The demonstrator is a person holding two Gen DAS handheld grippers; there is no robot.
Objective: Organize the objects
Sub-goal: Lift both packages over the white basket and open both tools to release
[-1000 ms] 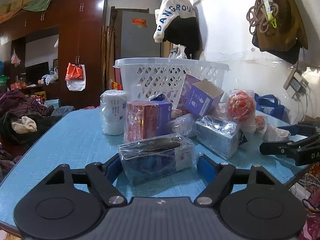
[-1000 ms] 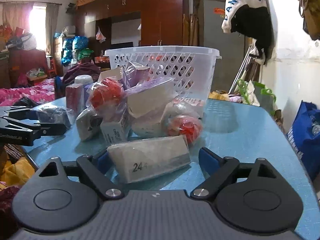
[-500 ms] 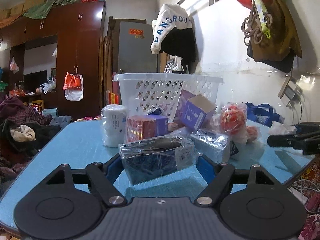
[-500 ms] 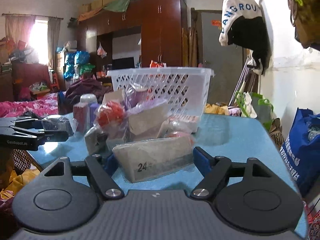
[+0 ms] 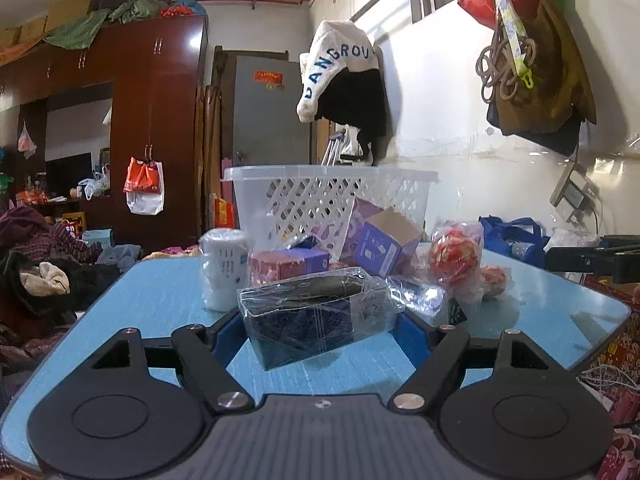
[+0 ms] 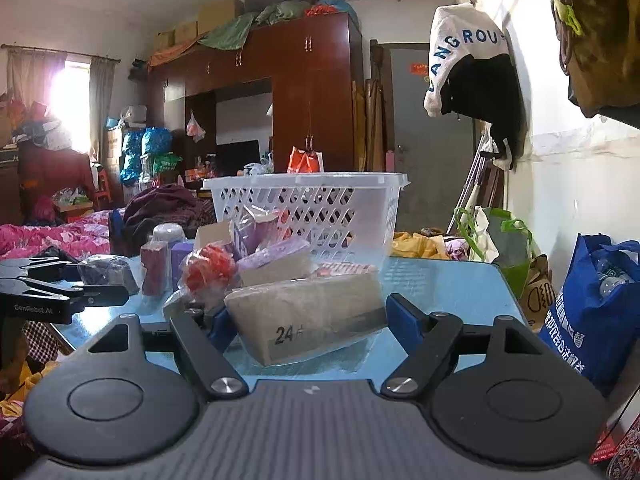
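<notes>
A dark blue packet in clear wrap (image 5: 304, 320) hangs slightly tilted just above the blue table (image 5: 160, 300), with my left gripper (image 5: 318, 320) shut on it, blue pads against both ends. My right gripper (image 6: 308, 316) is shut on a tan wrapped packet marked "24" (image 6: 308, 308), held over the table (image 6: 440, 280). A white lattice basket (image 5: 332, 172) stands at the table's far end, behind the pile; in the right wrist view the basket (image 6: 304, 180) is straight ahead. Each gripper shows at the edge of the other's view: the right one (image 5: 592, 256), the left one (image 6: 60, 292).
Between grippers and basket lie a white jar (image 5: 224, 272), a red-purple box (image 5: 288, 266), an open purple box (image 5: 384, 244), a wrapped red ball (image 5: 454, 256) and a shiny wrapped box (image 5: 420, 296). A blue bag (image 6: 592, 308) and green bag (image 6: 500, 240) stand beyond the table's right edge.
My right gripper's jaws closed on the tan packet and rose with it. The left gripper tipped upward with the dark packet, which has come off the table.
</notes>
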